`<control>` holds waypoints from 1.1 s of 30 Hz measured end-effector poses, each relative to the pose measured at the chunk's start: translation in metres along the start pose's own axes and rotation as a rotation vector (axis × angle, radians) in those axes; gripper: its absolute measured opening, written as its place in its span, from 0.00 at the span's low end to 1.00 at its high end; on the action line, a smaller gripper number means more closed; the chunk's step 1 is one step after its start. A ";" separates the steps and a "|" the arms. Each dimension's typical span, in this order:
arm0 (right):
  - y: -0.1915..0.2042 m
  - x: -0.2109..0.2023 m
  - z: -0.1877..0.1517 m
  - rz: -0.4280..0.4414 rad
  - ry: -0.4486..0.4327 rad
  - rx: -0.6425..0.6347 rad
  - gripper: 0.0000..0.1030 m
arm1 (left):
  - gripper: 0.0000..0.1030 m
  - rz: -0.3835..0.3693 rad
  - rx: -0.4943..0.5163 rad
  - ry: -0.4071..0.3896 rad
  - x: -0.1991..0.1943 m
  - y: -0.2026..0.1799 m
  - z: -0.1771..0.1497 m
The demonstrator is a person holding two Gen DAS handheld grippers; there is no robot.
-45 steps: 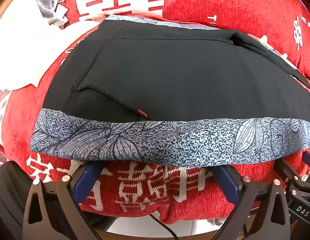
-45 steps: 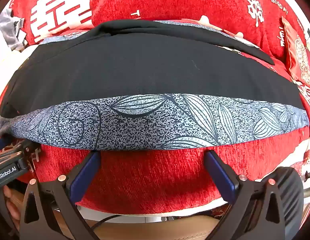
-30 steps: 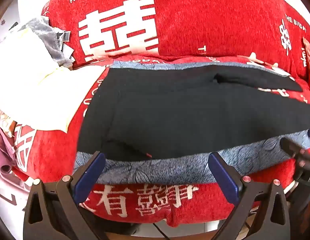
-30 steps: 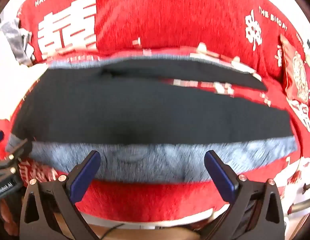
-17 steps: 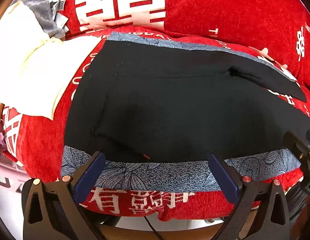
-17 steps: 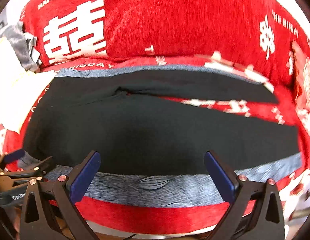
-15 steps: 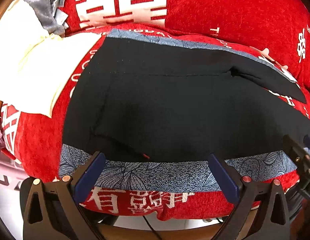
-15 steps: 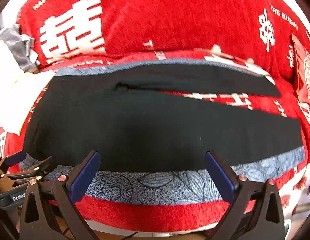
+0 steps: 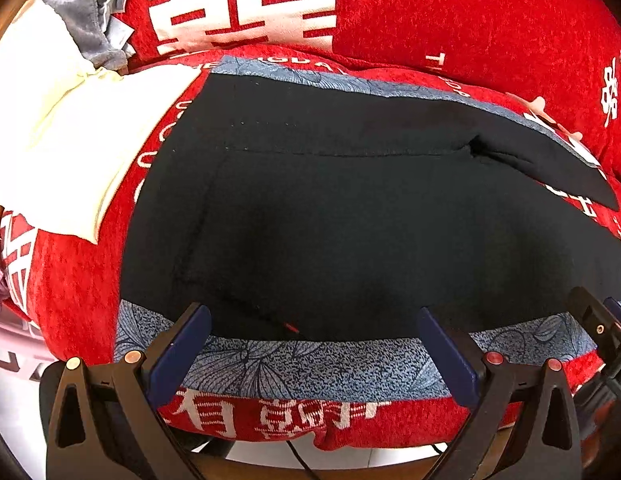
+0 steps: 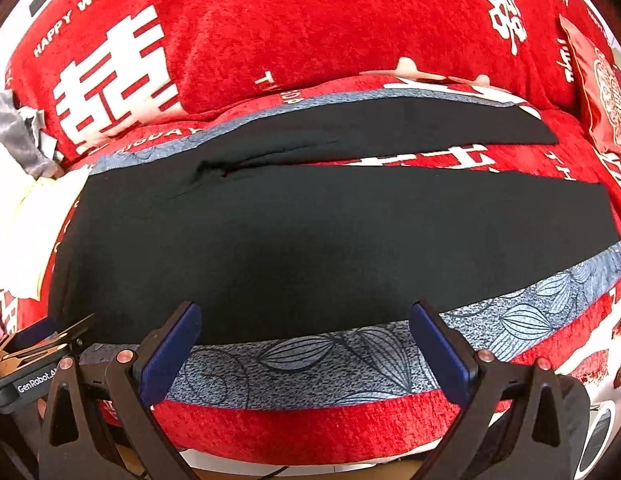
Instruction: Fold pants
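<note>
The black pants with blue-grey leaf-print side bands (image 9: 350, 220) are seen spread flat across the seat of the red plush sofa cover with white characters (image 9: 450, 20), waistband end toward the left, the two legs running off to the right. From the right wrist view the legs are seen slightly parted — a strip of red cover shows between the far leg and the near one — and the near leaf-print band (image 10: 350, 364) is laid along the front edge of the seat.

The left gripper (image 9: 310, 344) is held wide open at that front edge, its two blue pads (image 9: 178, 350) set over the patterned band near the waist end, nothing pinched between them. The right gripper (image 10: 306, 340) is likewise spread open with nothing in it, its blue pads (image 10: 440, 350) placed over the band further along the near leg. Each gripper is glimpsed at the edge of the other's view, so the two are close side by side.

To the left of the pants a cream folded cloth (image 9: 70, 132) is seen lying on the seat, with a grey crumpled cloth (image 9: 86, 28) behind it against the backrest. A red patterned cushion (image 10: 602, 92) is noted at the far right.
</note>
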State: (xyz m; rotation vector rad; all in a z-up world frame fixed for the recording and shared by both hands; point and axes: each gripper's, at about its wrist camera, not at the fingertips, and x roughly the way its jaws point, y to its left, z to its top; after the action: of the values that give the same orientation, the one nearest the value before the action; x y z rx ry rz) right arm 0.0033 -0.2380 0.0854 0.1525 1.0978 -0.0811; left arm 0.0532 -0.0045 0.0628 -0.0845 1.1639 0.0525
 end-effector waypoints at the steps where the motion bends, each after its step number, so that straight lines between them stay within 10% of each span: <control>1: -0.002 0.001 0.001 0.009 0.005 0.010 1.00 | 1.00 0.000 -0.003 -0.003 0.000 0.000 0.000; 20: 0.032 0.010 0.026 0.016 0.032 -0.162 1.00 | 1.00 0.033 0.031 0.026 0.008 -0.001 0.020; 33: 0.056 0.045 0.097 -0.013 0.029 -0.297 1.00 | 1.00 0.041 0.044 0.053 0.036 -0.003 0.092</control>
State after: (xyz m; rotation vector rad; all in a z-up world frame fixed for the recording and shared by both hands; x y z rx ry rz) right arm 0.1168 -0.1984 0.0929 -0.1197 1.1269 0.0729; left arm 0.1516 0.0009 0.0658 -0.0229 1.2188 0.0608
